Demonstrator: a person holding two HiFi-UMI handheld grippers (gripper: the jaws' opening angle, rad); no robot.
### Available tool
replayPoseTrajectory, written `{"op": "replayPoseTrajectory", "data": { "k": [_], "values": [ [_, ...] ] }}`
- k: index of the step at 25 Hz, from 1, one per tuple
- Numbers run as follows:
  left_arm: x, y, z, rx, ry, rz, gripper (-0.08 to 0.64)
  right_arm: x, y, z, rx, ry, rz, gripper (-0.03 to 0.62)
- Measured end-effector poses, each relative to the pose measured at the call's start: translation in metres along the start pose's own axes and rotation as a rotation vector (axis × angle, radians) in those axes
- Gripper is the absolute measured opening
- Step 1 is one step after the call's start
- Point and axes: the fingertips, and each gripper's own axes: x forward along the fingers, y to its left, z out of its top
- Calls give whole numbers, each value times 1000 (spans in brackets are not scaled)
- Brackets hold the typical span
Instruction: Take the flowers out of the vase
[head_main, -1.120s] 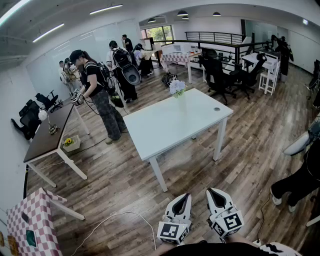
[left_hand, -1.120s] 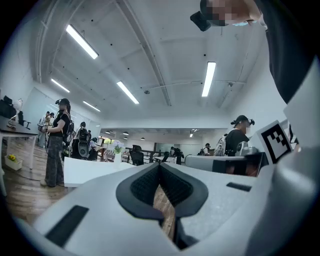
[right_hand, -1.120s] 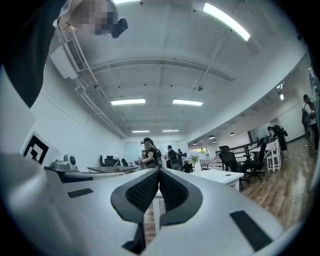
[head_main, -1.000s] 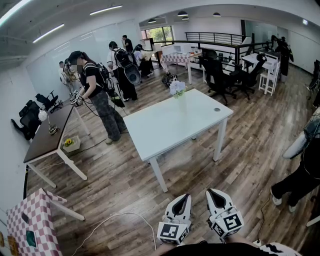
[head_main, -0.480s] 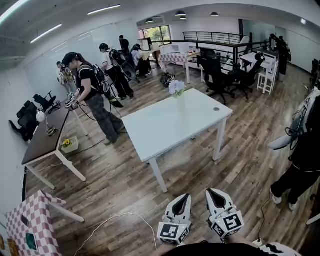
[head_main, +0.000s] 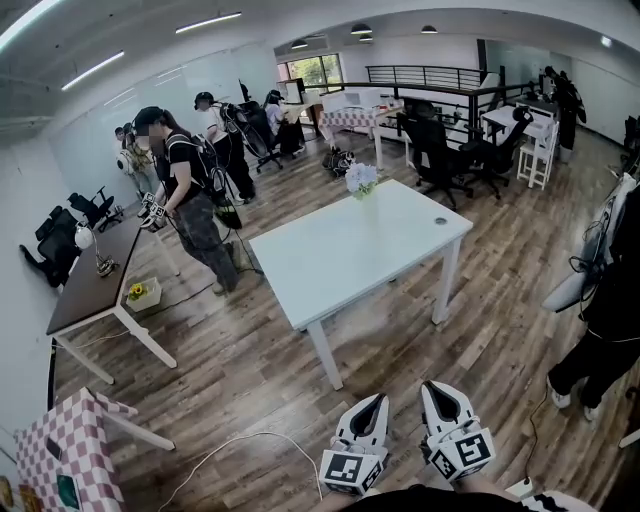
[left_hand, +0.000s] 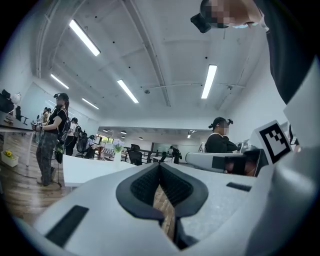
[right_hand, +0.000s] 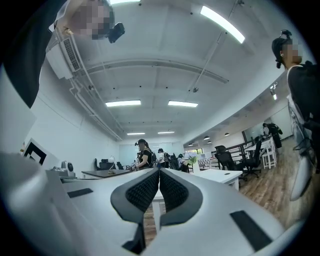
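A bunch of pale flowers (head_main: 361, 178) stands in a clear vase (head_main: 367, 203) at the far edge of a white table (head_main: 340, 250). In the left gripper view the flowers (left_hand: 118, 145) show small and far off, as do the flowers (right_hand: 192, 160) in the right gripper view. My left gripper (head_main: 378, 399) and right gripper (head_main: 432, 388) hang side by side low in the head view, well short of the table. Both are shut with nothing between their jaws, left gripper (left_hand: 159, 167) and right gripper (right_hand: 159, 172) alike.
A person (head_main: 190, 200) with grippers stands left of the white table, beside a dark desk (head_main: 95, 280). More people stand at the back. Another person (head_main: 600, 300) is at the right edge. A checkered table (head_main: 60, 440) sits at lower left. Office chairs (head_main: 450, 150) stand behind.
The head view has shifted slightly, so both grippers sit a little lower and to the right. The person at the left has turned and the person at the right has come further into view.
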Motion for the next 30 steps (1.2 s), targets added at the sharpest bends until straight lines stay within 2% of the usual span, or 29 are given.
{"op": "replayPoseTrajectory", "data": {
  "k": [6,14,23,30],
  "values": [
    [-3,10,-8,-12,15,-29,5,-2,13,-17,19,20,-28,18],
    [27,16,-20,-2,29,-51,5,16,-14,-23,33,16,-63,18],
    [112,58,-14,41,32,1,5,100,-68,-12,28,1,-6,18],
    [183,73,-3,37,-2,12,5,148,-125,-4,25,0,8,18]
  ]
}}
